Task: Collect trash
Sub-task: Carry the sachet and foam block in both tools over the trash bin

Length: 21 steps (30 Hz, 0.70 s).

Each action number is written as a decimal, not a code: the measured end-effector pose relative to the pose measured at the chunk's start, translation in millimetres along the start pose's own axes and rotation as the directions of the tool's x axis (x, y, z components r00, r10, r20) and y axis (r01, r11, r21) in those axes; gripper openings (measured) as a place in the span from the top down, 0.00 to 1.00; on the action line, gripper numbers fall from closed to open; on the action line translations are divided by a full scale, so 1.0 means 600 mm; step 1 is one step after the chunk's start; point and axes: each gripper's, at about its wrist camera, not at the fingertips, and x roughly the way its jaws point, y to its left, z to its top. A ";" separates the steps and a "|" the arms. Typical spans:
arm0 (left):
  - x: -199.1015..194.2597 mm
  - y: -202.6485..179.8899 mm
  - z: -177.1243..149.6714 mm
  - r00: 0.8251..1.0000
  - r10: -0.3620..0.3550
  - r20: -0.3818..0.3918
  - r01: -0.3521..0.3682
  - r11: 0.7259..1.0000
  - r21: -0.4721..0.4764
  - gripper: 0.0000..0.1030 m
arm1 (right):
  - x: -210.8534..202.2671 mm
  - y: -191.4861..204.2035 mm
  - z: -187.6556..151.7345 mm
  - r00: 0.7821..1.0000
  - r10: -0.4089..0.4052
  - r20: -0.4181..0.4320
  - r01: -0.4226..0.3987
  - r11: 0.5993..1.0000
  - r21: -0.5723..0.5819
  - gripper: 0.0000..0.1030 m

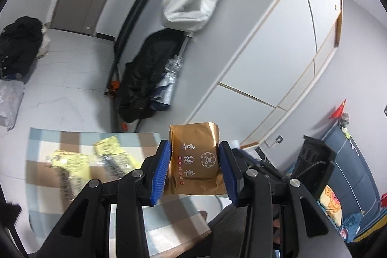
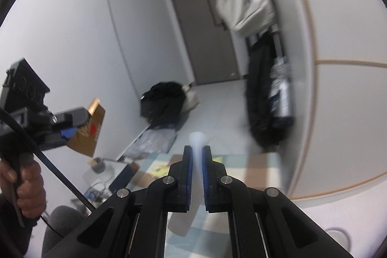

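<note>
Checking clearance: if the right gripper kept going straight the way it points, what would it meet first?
Nothing close. The right gripper, shut on a thin white scrap, points over the checked cloth at open floor. The black coat hangs off to the right. Depth is uncertain.

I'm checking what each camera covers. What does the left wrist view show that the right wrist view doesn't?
Only the left wrist view: the printed face of the gold packet between the left gripper fingers, and a blue sofa.
Only the right wrist view: a thin white piece pinched in the right gripper, and the hand holding the left tool.
Both: the checked tablecloth, yellow wrappers, grey door.
</note>
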 end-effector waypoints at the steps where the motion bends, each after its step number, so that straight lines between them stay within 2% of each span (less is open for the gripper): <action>1: 0.012 -0.010 0.001 1.000 -0.006 -0.005 0.006 1.000 0.006 0.65 | -0.016 -0.018 0.008 1.000 -0.020 0.014 0.020 1.000 0.010 0.93; 7: 0.101 -0.079 0.002 0.997 -0.047 -0.058 0.050 0.997 0.063 0.65 | -0.100 -0.118 0.039 0.990 -0.125 0.070 0.120 0.990 0.067 0.93; 11: 0.173 -0.123 -0.006 0.989 -0.086 -0.119 0.097 0.991 0.093 0.65 | -0.144 -0.186 0.041 0.977 -0.198 0.083 0.189 0.976 0.105 0.93; 15: 0.240 -0.154 -0.020 0.977 -0.108 -0.184 0.131 0.985 0.116 0.65 | -0.176 -0.251 0.031 0.963 -0.262 0.071 0.249 0.956 0.155 0.93; 21: 0.336 -0.193 -0.057 0.954 -0.095 -0.286 0.149 0.973 0.174 0.65 | -0.197 -0.354 -0.012 0.939 -0.344 0.028 0.328 0.915 0.235 0.93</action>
